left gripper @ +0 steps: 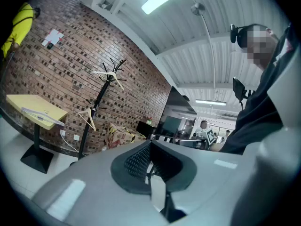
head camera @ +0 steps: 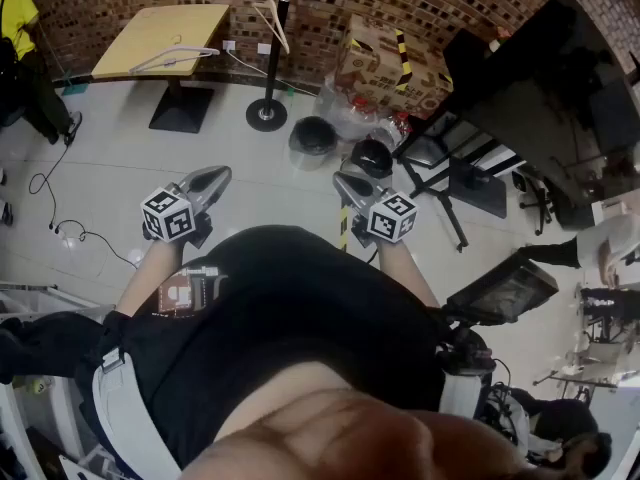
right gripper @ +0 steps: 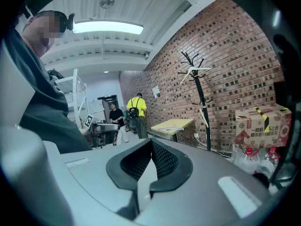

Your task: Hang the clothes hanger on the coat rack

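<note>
The black coat rack stands on a round base by the brick wall, a pale wooden hanger hanging on it. A white clothes hanger lies on the yellow table left of the rack. My left gripper and right gripper are held side by side at waist height, well short of table and rack, both shut and empty. The left gripper view shows the rack, two hangers on it, and the table hanger. In the right gripper view, the rack rises behind the table.
A cardboard box, bagged bottles and two dark helmets sit on the floor right of the rack. Black desks and chairs fill the right side. A cable trails on the floor at left. A person in yellow stands far left.
</note>
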Motion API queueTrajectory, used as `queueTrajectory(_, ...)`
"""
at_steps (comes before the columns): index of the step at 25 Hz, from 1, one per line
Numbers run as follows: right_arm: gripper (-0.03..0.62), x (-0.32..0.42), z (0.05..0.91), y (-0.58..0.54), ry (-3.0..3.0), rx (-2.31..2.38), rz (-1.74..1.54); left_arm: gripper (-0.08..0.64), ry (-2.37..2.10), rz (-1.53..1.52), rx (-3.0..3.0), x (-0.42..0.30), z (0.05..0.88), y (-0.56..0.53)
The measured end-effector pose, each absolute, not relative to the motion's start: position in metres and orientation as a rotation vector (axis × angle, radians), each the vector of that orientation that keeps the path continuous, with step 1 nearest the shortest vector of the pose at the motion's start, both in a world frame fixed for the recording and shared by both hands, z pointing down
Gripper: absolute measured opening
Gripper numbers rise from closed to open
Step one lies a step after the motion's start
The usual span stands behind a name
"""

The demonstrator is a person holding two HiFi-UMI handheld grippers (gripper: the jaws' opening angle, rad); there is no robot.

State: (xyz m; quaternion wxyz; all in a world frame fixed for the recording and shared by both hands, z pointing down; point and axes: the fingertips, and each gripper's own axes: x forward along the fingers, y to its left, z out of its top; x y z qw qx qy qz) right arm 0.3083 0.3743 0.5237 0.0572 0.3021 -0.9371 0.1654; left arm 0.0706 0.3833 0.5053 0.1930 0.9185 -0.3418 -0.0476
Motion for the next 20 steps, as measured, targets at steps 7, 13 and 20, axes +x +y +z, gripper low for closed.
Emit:
queueTrajectory(7,0.017,0.342,0.531,0.371,-2.854,0.889,0.531,0.0,-0.968,-0.114,2.562,0.108,0.509,0.382)
queueTrajectory(13,0.017,0.362,0.543,0.368,-2.861,0.873,0.576,0.0,-0.974,-0.077,2.551,0.129,0.513,0.385)
queueTrajectory(20,0.02,0.355,0.555,0.358,-2.857,0.839,0.616,0.0,-0.989,-0.058,2.529,0.121,0.519,0.377)
